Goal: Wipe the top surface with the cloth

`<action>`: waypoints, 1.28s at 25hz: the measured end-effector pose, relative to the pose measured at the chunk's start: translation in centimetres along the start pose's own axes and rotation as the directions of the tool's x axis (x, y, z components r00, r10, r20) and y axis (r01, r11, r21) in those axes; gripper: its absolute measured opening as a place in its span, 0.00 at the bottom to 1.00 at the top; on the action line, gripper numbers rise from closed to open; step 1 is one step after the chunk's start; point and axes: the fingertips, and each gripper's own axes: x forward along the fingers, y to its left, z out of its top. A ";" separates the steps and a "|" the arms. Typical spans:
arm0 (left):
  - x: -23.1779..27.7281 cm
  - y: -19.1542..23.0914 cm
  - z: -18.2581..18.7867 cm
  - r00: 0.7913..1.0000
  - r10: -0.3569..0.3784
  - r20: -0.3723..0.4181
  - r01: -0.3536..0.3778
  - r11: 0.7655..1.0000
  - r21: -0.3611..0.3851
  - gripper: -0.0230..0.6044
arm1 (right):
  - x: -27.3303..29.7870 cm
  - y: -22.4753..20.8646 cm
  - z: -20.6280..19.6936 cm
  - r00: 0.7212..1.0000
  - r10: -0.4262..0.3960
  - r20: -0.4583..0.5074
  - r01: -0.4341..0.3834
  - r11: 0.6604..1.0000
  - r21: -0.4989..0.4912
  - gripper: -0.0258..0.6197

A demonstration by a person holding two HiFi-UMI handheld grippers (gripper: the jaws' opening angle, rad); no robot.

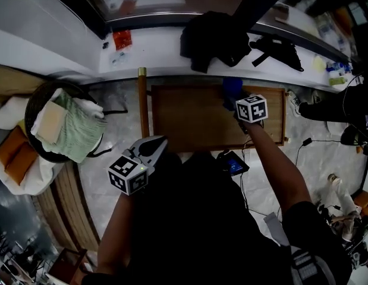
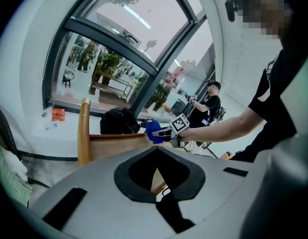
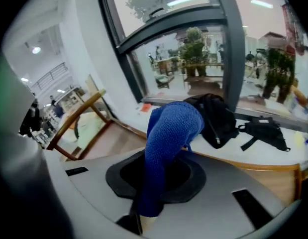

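A brown wooden table top (image 1: 195,117) lies in front of me in the head view. My right gripper (image 1: 236,97) is over its far right part, shut on a blue knitted cloth (image 1: 232,87). In the right gripper view the cloth (image 3: 169,133) rises out of the closed jaws and folds forward over the table's wooden edge (image 3: 273,166). My left gripper (image 1: 159,142) hovers at the near left edge of the table, shut and holding nothing. The left gripper (image 2: 157,152) view looks across the table top (image 2: 119,142) at the cloth (image 2: 154,131).
A black backpack (image 1: 212,35) and a black strap bag (image 1: 280,50) lie on the white window ledge (image 1: 160,49) behind the table. A wooden post (image 1: 142,103) stands at the table's left. A dark basket (image 1: 34,105) with folded cloths sits left. Cables cross the floor right.
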 end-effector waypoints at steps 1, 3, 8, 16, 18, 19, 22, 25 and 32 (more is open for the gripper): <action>-0.4 0.1 -0.1 1.000 -0.011 -0.001 0.011 1.000 -0.004 0.05 | 1.3 3.0 0.5 0.999 0.049 0.005 -0.049 0.999 -0.001 0.13; -1.2 0.2 -0.1 0.999 -0.031 0.007 0.032 0.999 -0.025 0.05 | 3.7 8.6 1.5 0.991 0.136 0.014 -0.136 0.991 0.004 0.13; -3.7 0.9 0.1 0.999 -0.031 0.014 0.032 0.999 -0.010 0.05 | 8.8 19.8 2.6 0.957 0.291 0.014 -0.291 0.956 0.045 0.13; -6.2 2.0 -1.8 0.998 -0.055 0.006 0.055 0.998 -0.017 0.05 | 14.3 26.4 2.5 0.939 0.343 0.010 -0.342 0.932 0.118 0.13; -6.5 2.1 -2.2 0.999 -0.051 0.008 0.051 0.998 -0.026 0.05 | 14.8 26.2 2.1 0.941 0.337 0.012 -0.336 0.934 0.121 0.13; -6.7 2.2 -2.3 0.999 -0.048 0.011 0.048 0.998 -0.030 0.05 | 14.9 26.2 2.0 0.939 0.343 0.013 -0.342 0.933 0.111 0.13; -7.1 2.5 -2.8 0.999 -0.037 0.015 0.038 0.998 -0.045 0.05 | 15.1 26.2 1.8 0.931 0.365 0.011 -0.364 0.928 0.079 0.13; -7.0 2.6 -2.9 0.999 -0.029 0.018 0.030 0.998 -0.049 0.05 | 15.2 26.1 1.9 0.928 0.373 0.002 -0.372 0.925 0.082 0.13; -5.9 1.8 -2.5 0.999 -0.021 0.024 0.022 0.999 -0.035 0.05 | 15.0 26.1 2.2 0.922 0.387 -0.011 -0.383 0.917 0.112 0.13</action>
